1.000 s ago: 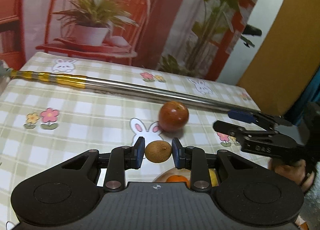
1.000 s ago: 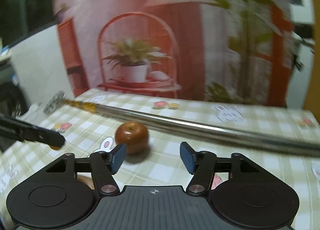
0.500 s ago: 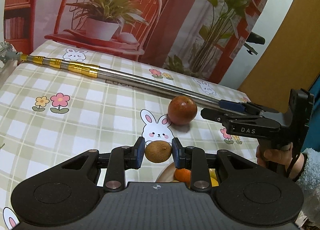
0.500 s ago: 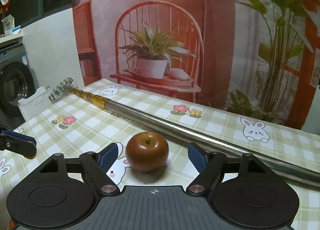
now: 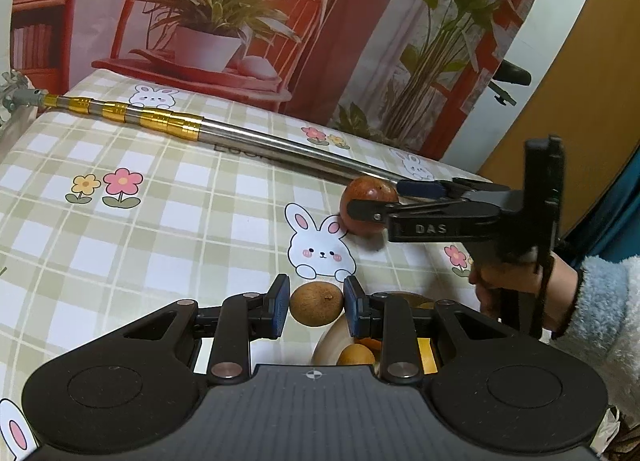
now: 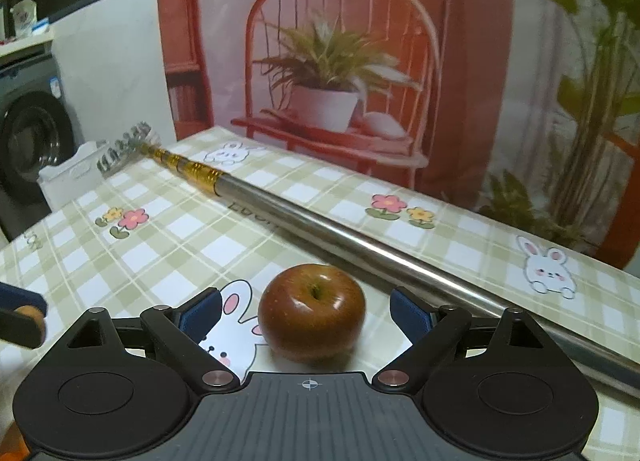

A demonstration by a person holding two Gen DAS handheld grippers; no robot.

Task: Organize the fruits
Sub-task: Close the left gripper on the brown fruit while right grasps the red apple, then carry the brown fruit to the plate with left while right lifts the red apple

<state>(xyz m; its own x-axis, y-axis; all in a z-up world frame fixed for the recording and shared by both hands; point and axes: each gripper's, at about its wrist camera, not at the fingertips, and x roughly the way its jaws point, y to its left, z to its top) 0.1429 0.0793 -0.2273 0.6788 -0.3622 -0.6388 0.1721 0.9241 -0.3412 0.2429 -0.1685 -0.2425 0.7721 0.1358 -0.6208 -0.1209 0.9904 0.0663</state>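
Left gripper, low centre of the left wrist frame: narrowed onto a small brown fruit, blue pads touching it on both sides, fruit lifted above the table. Just below and right of it, partly hidden by the fingers: rim of a wooden bowl with a yellowish fruit inside and something orange behind, too covered to name.

Right gripper, low centre of the right wrist frame: spread wide, pads on either side of the apple and apart from it, gaps showing on both sides. Apple upright on the table, stem dimple up, beside a printed rabbit. In the left wrist frame, right gripper reaching in from the right edge, near finger crossing in front of the apple, held by a hand in a fluffy sleeve.

Behind the apple, running from upper left to right: metal pole with gold bands, lying on the table, close to the apple; touching or not, could not tell.
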